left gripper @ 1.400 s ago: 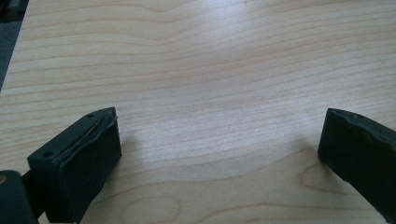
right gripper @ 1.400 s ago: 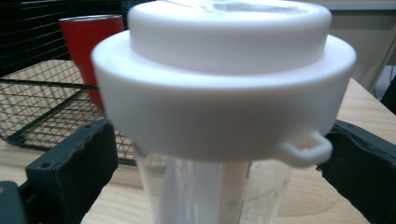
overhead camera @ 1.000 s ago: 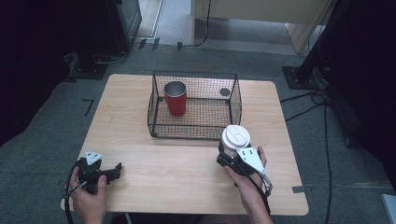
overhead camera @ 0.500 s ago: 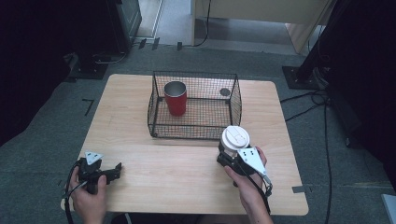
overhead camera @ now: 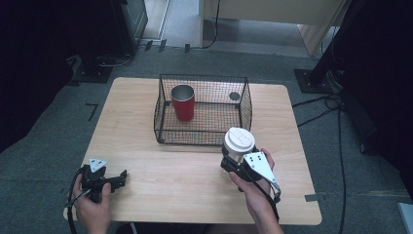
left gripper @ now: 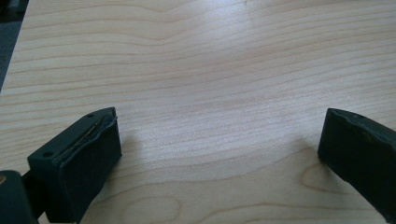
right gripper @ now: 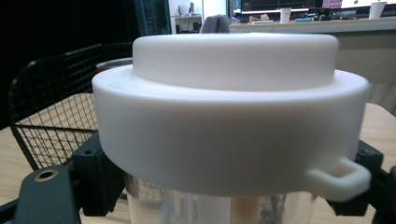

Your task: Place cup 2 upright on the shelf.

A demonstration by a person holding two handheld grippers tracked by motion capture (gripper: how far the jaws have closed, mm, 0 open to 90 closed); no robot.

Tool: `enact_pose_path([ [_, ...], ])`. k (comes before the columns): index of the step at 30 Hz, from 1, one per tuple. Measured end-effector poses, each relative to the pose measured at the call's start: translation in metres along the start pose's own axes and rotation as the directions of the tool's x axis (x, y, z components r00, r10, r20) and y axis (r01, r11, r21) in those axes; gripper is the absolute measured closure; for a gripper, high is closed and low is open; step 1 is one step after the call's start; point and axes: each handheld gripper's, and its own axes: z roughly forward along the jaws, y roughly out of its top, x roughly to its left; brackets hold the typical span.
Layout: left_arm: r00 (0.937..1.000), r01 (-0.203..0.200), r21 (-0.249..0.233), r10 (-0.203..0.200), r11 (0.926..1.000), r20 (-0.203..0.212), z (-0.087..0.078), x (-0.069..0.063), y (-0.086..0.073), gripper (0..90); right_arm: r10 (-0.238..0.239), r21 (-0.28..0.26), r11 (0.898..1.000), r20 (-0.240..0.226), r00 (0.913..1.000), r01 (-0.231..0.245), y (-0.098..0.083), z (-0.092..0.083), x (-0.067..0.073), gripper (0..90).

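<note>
A clear cup with a white lid (overhead camera: 238, 140) stands just in front of the wire basket (overhead camera: 246, 105), and my right gripper (overhead camera: 233, 158) is shut on its body below the lid. In the right gripper view the lid (right gripper: 229, 126) is very close, with a black jaw on each side of the cup and my right gripper (right gripper: 231, 196) closed around it. Whether the cup's base touches the table is hidden. My left gripper (overhead camera: 122, 178) rests at the table's front left, open, and in the left gripper view only bare wood lies between the jaws of my left gripper (left gripper: 219, 154).
A red cup (overhead camera: 183, 102) stands upright in the basket's back left part. A small dark round thing (overhead camera: 234, 96) lies at its back right. The wooden table (overhead camera: 170, 185) has bare wood between the two hands. Cables run over the floor at right.
The lidded cup in my right gripper has shifted slightly to the left. My left gripper has stayed where it was.
</note>
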Motion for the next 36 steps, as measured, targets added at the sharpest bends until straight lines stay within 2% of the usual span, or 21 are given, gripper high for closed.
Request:
enact_pose_path([
  [14, 1.0000, 0.002, -0.002, -0.002, 1.0000, 0.000, 0.000, 0.000, 0.000, 0.0, -0.016, -0.078, 0.997, -0.047, 0.9988, 0.012, 0.027, 0.007, 0.019, 16.0],
  [36, 1.0000, 0.002, -0.001, -0.002, 1.0000, 0.001, 0.000, 0.000, 0.000, 0.0, -0.042, -0.166, 0.985, -0.040, 0.9983, 0.035, 0.067, 0.030, 0.037, 16.0],
])
